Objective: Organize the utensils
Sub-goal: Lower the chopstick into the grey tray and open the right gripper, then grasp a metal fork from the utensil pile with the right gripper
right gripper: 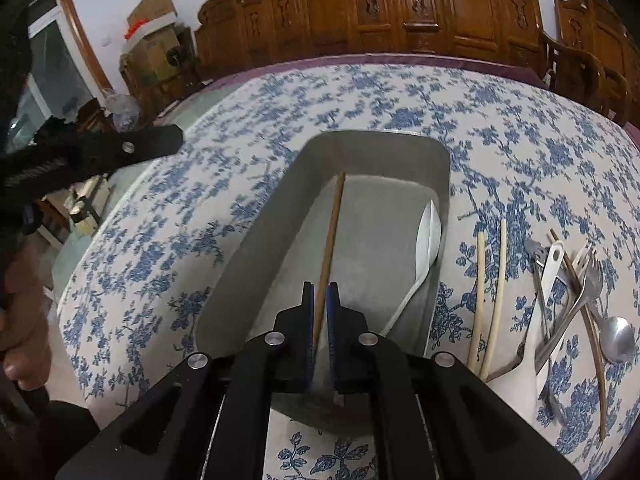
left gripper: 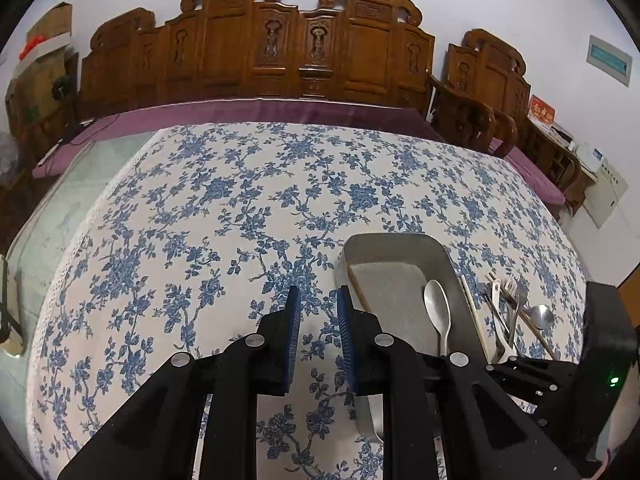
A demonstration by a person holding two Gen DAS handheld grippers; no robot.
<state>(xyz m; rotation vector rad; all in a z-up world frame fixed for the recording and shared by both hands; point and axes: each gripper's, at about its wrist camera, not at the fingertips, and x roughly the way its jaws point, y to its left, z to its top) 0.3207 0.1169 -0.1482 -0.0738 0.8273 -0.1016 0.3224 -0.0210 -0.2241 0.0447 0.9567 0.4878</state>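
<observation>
A grey metal tray [right gripper: 400, 148] sits on the floral tablecloth; it also shows in the left wrist view [left gripper: 384, 242]. My right gripper [right gripper: 320, 292] is shut on a brown chopstick [right gripper: 331, 226] that reaches into the tray along its left side. A spoon [right gripper: 428, 236] lies by the tray's right wall, also in the left wrist view [left gripper: 437, 304]. Right of the tray lie two pale chopsticks [right gripper: 490, 292], forks [right gripper: 588, 284], a white spoon [right gripper: 532, 344], a metal spoon [right gripper: 618, 338] and a brown chopstick [right gripper: 592, 336]. My left gripper [left gripper: 319, 298] is open and empty over the cloth, left of the tray.
The table [left gripper: 240, 200] has a floral cloth with a glass edge at the left [left gripper: 52, 216]. Carved wooden benches [left gripper: 256, 48] stand behind it. The left gripper [right gripper: 120, 148] shows at the left of the right wrist view. Cardboard boxes [right gripper: 152, 40] stand at the back left.
</observation>
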